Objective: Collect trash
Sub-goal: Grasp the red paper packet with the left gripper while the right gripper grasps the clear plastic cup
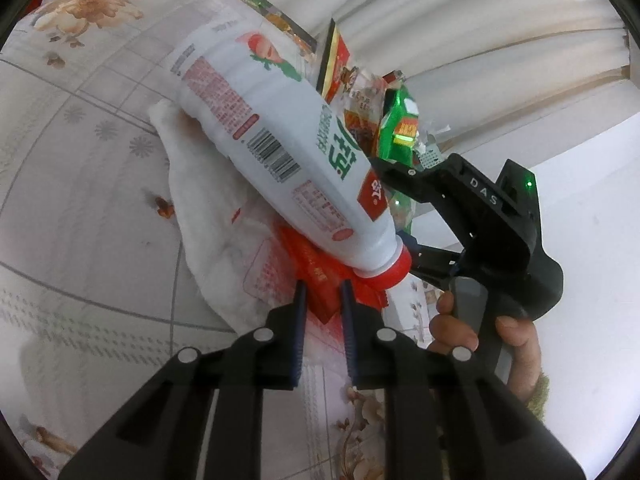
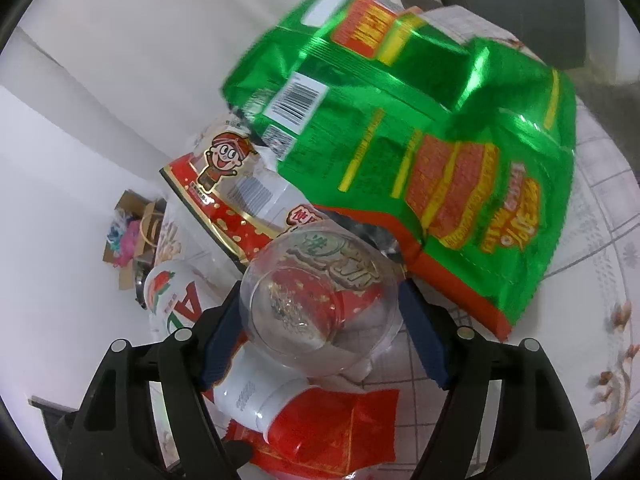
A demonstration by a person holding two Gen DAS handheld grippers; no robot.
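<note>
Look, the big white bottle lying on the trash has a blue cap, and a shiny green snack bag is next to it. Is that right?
Not quite. The white bottle has a red cap, not a blue one; the left wrist view shows it clearly. The rest holds: the shiny green snack bag does sit close beside the bottle.

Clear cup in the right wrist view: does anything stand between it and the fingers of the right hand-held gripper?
Nothing visible does. The clear cup lies between the open fingers of the right hand-held gripper. The green snack bag is behind it and the white bottle below, outside the gap.
</note>
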